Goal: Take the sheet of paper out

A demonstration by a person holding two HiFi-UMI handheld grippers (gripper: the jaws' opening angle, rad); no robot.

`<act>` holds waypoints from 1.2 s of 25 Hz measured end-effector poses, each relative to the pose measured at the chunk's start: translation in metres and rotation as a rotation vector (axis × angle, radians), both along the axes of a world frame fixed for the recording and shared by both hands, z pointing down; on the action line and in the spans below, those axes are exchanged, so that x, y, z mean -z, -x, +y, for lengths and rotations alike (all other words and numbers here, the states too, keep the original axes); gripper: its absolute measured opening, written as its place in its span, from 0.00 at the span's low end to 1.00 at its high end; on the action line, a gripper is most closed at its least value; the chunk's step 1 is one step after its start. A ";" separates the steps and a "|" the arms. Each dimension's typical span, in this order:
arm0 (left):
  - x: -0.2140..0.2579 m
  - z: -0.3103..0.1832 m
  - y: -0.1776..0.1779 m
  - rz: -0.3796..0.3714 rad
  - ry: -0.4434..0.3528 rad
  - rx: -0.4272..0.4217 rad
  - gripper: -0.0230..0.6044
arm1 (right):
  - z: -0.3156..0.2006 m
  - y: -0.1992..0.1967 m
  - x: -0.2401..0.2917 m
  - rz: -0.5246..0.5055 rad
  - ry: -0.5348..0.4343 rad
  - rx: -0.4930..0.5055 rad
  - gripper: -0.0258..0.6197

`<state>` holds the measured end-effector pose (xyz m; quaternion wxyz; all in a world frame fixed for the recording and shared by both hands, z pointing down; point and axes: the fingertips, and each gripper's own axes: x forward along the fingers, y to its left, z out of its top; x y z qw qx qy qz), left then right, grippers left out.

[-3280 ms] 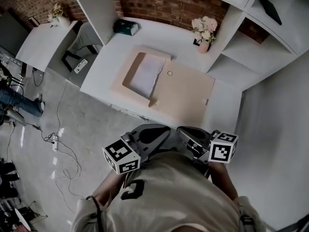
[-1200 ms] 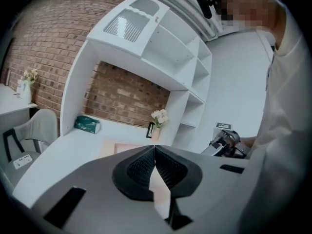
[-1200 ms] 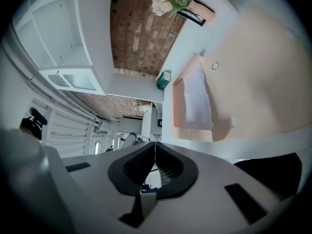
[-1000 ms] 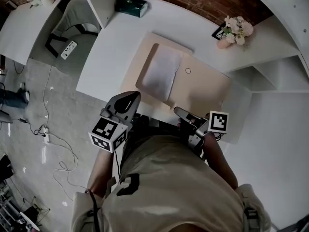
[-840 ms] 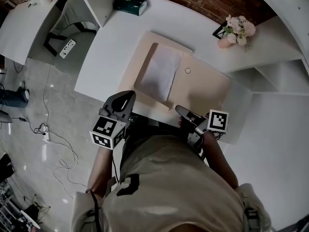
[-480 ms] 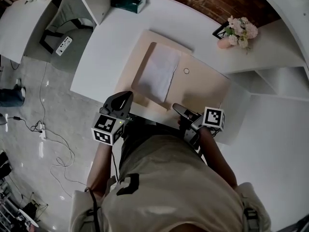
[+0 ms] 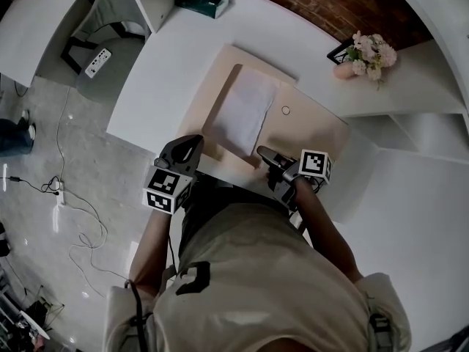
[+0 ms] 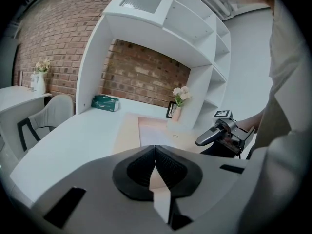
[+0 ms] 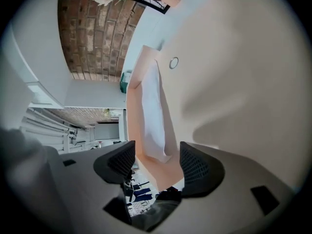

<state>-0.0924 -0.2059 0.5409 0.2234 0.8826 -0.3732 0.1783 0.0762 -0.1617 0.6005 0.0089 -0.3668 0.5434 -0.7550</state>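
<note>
Both grippers are held over the near edge of the desk (image 7: pixel 168 57), with the paper untouched.
The sheet of paper (image 7: pixel 242 112) is seen lying flat in the recessed half of the open beige case (image 7: pixel 308 134). The left gripper (image 7: pixel 192 144) is kept with its jaws pressed together on nothing. The jaws of the right gripper (image 7: pixel 262 152) have just been opened and are held apart near the sheet's near corner, with nothing gripped between them.

The matt white sheet of paper (image 7: pixel 242 112) is lying in a pale, matt, wood-looking tray (image 7: pixel 311 136) on the smooth white bench (image 7: pixel 168 57), the far brick wall (image 7: pixel 330 2) is looking rough, and the left floor (image 7: pixel 73 167) is shining glossily.
</note>
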 end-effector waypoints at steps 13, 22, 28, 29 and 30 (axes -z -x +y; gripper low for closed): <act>-0.015 -0.003 0.002 0.036 0.035 0.029 0.07 | -0.037 0.019 -0.021 -0.047 -0.017 0.012 0.49; -0.019 -0.004 0.000 0.047 0.037 0.013 0.06 | -0.048 0.036 -0.022 -0.042 -0.056 0.044 0.49; -0.021 -0.002 -0.004 0.062 0.045 0.010 0.06 | -0.055 0.039 -0.021 -0.062 -0.080 0.037 0.49; -0.022 -0.001 -0.003 0.061 0.046 0.008 0.07 | -0.057 0.038 -0.021 -0.072 -0.088 0.026 0.49; -0.022 -0.001 -0.003 0.061 0.047 0.007 0.07 | -0.060 0.036 -0.021 -0.082 -0.099 0.013 0.49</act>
